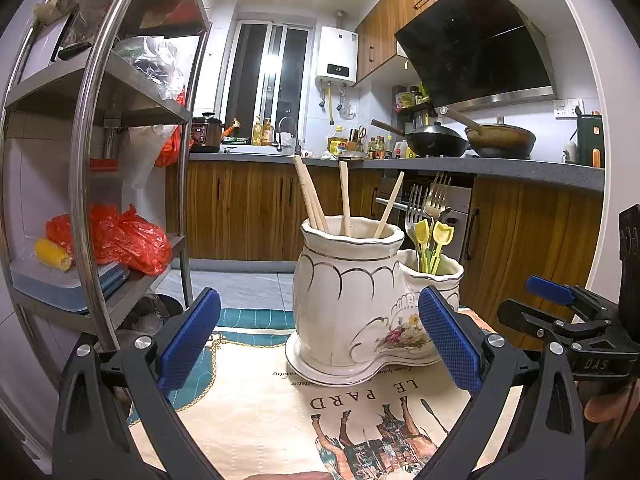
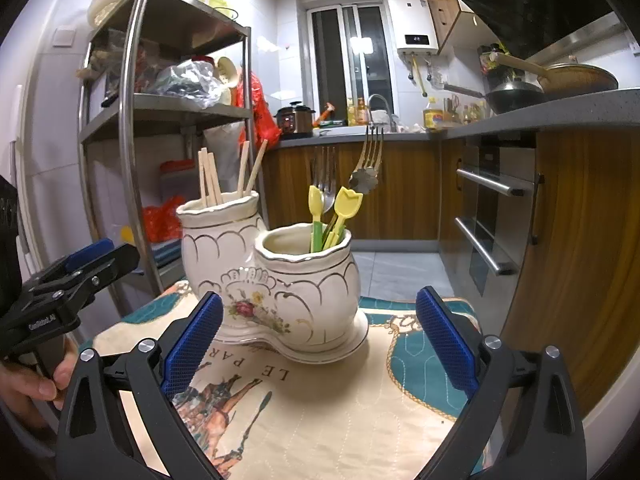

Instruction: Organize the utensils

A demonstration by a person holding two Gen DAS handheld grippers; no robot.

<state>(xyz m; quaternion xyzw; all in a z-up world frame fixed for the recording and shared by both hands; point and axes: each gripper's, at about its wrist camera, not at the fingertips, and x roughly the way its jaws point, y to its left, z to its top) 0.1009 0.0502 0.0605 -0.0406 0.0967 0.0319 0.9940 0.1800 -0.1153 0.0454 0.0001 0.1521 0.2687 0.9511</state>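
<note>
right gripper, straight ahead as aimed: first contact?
Likely the ceramic utensil holder, its shorter pot holding the yellow picks. The right gripper is open and the holder sits between its fingers' line; depth uncertain.

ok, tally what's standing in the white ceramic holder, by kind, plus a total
Pale wooden chopsticks, tall compartment: 5
Metal forks, short compartment: 2
Yellow tulip-topped plastic picks, short compartment: 2
Total: 9

All stand in the white ceramic two-compartment holder. More picks may hide behind the green stems.
</note>
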